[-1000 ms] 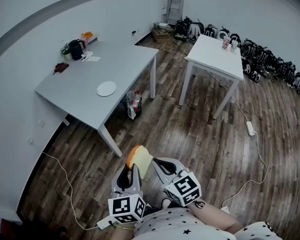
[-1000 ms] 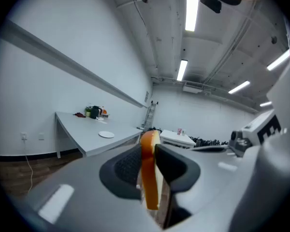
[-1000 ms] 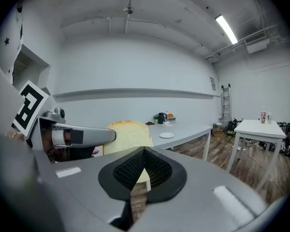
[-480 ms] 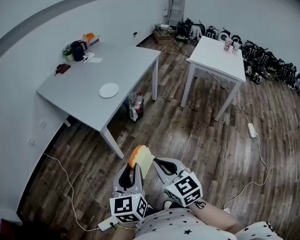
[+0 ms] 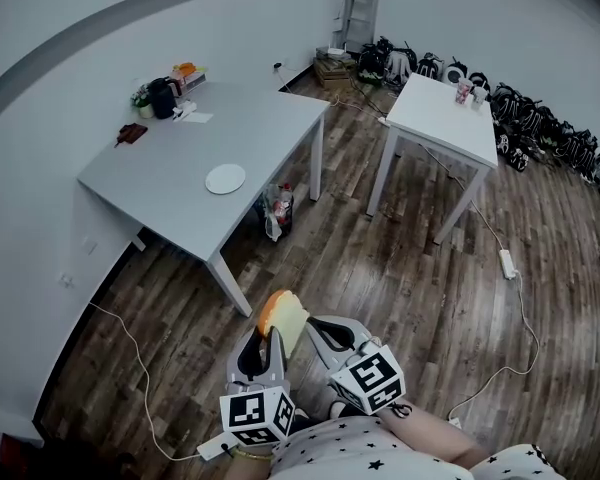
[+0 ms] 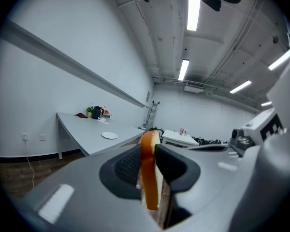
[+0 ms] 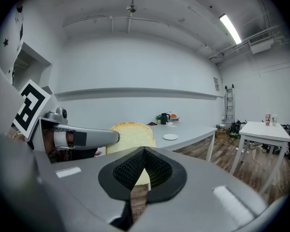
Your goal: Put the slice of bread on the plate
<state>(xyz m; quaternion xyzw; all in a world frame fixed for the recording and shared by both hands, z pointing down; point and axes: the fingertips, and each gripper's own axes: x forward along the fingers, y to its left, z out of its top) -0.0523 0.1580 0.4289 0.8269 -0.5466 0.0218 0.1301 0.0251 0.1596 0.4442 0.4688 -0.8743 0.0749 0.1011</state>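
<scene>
A slice of bread (image 5: 281, 317) with an orange-brown crust stands upright on edge between the jaws of my left gripper (image 5: 267, 336), which is shut on it. In the left gripper view the bread (image 6: 149, 173) sits pinched between the dark pads. My right gripper (image 5: 325, 334) is close beside it on the right, jaws shut with nothing between them; the bread (image 7: 130, 133) shows just behind its tips. The small white plate (image 5: 225, 178) lies on the grey table (image 5: 170, 183), far ahead across the wooden floor. The plate (image 6: 109, 136) is small in the distance.
A black kettle (image 5: 162, 96) and small items stand at the grey table's far end. Bags (image 5: 276, 210) sit under its near corner. A white table (image 5: 445, 118) stands to the right, backpacks (image 5: 540, 133) line the far wall, and a power strip (image 5: 504, 259) with cable lies on the floor.
The grey table and plate have drifted slightly right and down in the head view. Both grippers and the bread keep the same pose.
</scene>
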